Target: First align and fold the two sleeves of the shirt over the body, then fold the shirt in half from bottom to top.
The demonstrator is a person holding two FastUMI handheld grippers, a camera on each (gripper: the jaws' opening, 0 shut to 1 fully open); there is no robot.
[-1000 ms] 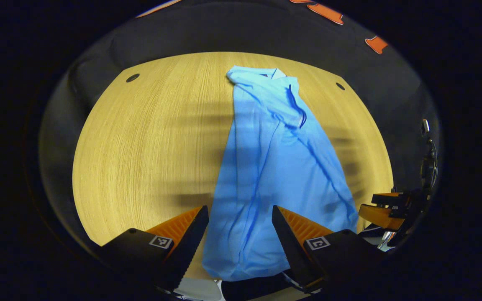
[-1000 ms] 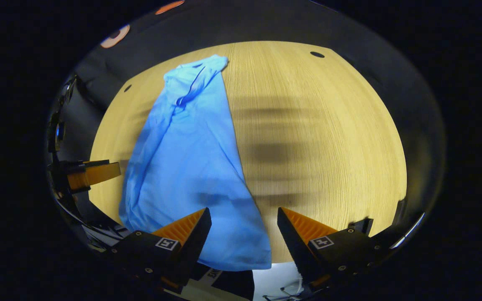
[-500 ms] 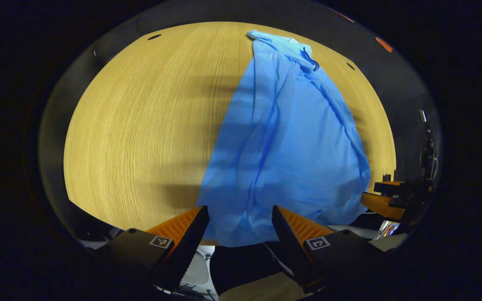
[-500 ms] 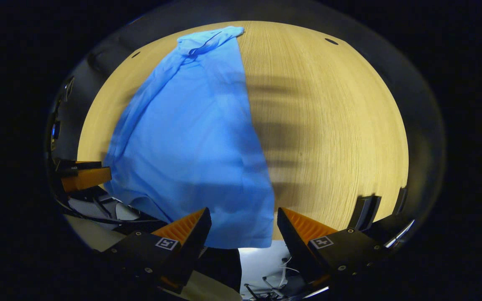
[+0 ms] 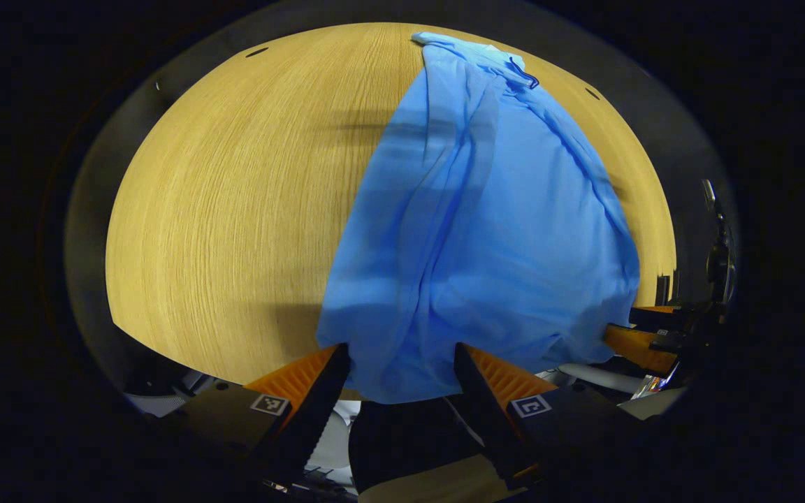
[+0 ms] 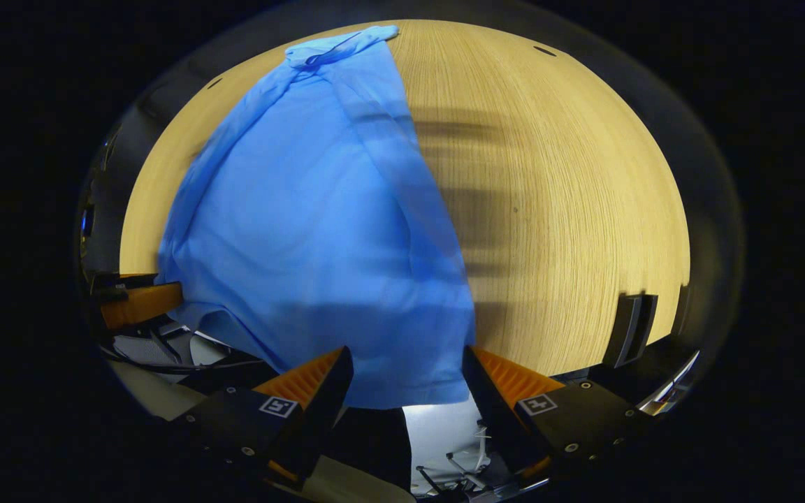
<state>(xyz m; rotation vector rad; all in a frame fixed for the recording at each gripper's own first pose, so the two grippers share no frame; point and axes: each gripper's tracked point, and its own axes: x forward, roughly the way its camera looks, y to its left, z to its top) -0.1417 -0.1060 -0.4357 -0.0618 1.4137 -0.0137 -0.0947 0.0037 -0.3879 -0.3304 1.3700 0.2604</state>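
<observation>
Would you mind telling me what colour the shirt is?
The shirt is plain light blue, clearest in the left gripper view.

From my right tool [image 6: 402, 381], fingers spread wide, I see the blue shirt [image 6: 312, 223] running from the surface's [image 6: 570, 209] far edge to its near edge, hem overhanging between the fingers. The left tool [image 6: 138, 304] sits beside the shirt's near-left corner.

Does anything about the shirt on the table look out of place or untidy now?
Yes. The blue shirt is not flat on the wooden table: its bottom hem hangs past the near edge, and long creases run down the cloth. The left gripper and right gripper are open at that hem.
</observation>
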